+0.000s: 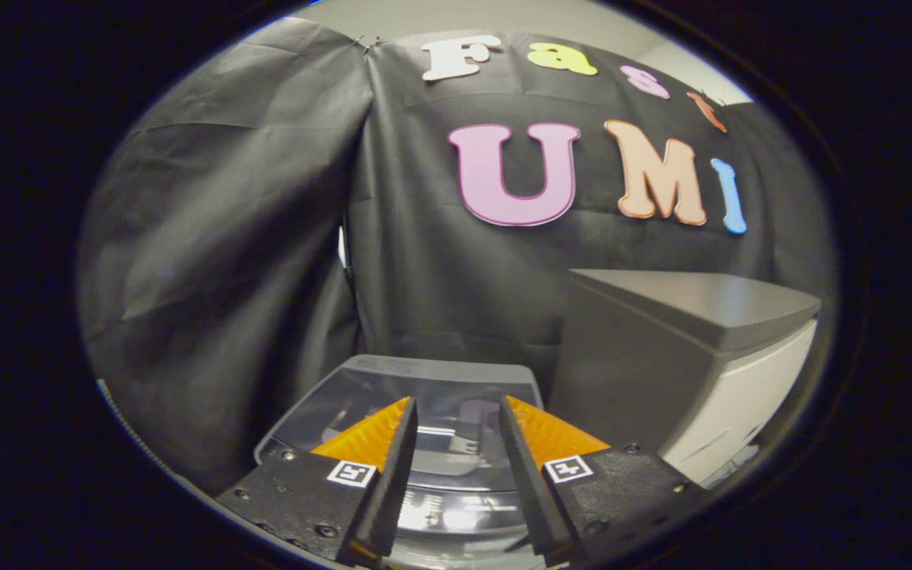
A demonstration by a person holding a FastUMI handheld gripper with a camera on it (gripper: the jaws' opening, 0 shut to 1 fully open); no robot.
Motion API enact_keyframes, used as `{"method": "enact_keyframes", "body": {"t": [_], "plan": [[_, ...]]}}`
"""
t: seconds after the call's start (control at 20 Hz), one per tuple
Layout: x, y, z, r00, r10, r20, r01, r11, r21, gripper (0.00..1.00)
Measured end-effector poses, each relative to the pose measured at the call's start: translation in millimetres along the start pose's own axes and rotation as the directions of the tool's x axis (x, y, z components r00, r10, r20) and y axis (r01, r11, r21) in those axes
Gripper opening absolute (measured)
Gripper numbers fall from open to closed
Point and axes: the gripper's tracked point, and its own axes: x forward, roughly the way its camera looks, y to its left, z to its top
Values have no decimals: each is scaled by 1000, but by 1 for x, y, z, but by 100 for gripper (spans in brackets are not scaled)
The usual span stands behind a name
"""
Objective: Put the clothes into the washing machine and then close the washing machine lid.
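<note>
Glossy and see-through, the washing machine lid (424,396) lies below and just ahead of the gripper (456,419), whose 2 fingers stand apart holding nothing, so the closing step looks finished or nearly so, needing only a downward press if unlatched.
</note>
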Motion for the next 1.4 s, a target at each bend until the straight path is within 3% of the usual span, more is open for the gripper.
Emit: {"method": "enact_keyframes", "body": {"t": [0.2, 0.35, 0.75, 1.1, 1.4], "plan": [[-32, -41, -18, 999, 38, -4, -38, 995, -94, 64], [-54, -78, -53, 997, 58, -56, -65, 989, -131, 71], [-85, -166, -137, 995, -11, -103, 6, 999, -49, 71], [-111, -209, -168, 995, -76, -57, 76, 997, -5, 71], [-163, -228, -179, 994, -105, 38, 105, 994, 14, 70]]}}
